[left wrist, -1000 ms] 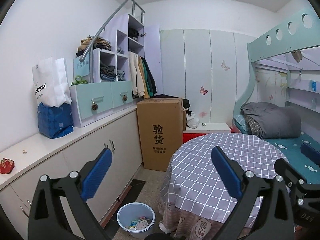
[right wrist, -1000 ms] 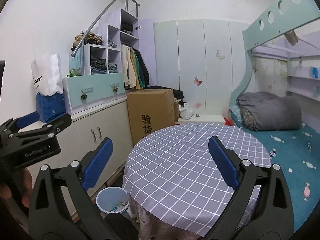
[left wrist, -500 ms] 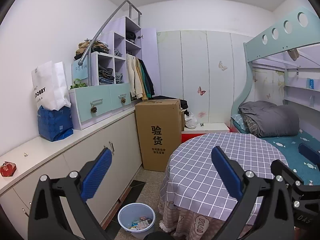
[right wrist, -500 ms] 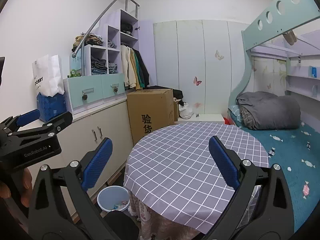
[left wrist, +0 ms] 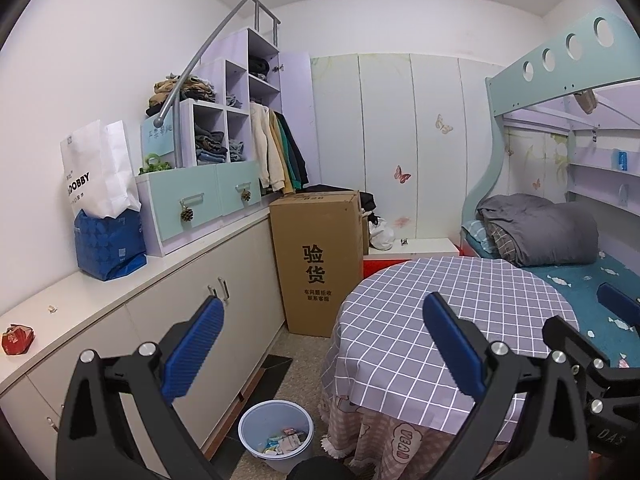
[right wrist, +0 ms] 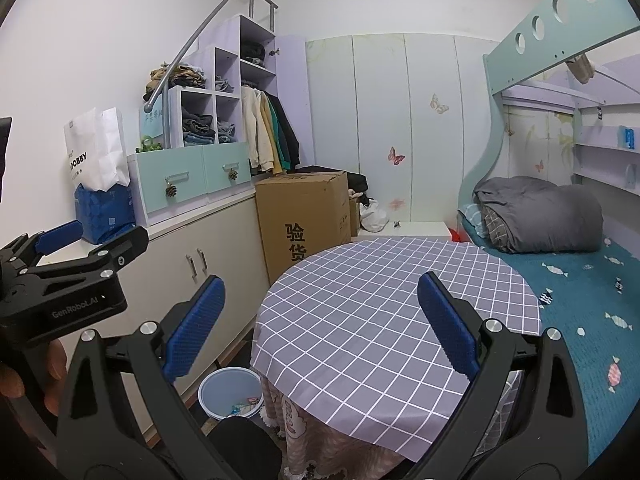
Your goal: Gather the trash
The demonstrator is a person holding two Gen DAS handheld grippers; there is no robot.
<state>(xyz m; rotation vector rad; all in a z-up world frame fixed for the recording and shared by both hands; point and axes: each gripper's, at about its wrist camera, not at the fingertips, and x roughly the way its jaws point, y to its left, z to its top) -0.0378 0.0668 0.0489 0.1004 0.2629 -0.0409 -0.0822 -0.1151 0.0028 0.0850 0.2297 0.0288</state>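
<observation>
On the floor beside the bench, the upright bin holds wrappers; both tools, left and right, gape wide, empty.

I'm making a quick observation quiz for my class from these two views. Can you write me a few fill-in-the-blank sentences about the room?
1. The bin stands on the floor and holds ____.
2. The cloth on the round table has a ____ pattern.
3. The crumpled red wrapper lies on the ____.
4. Both the left tool and the right tool hold ____.

Missing words: trash; checked; counter; nothing
</observation>
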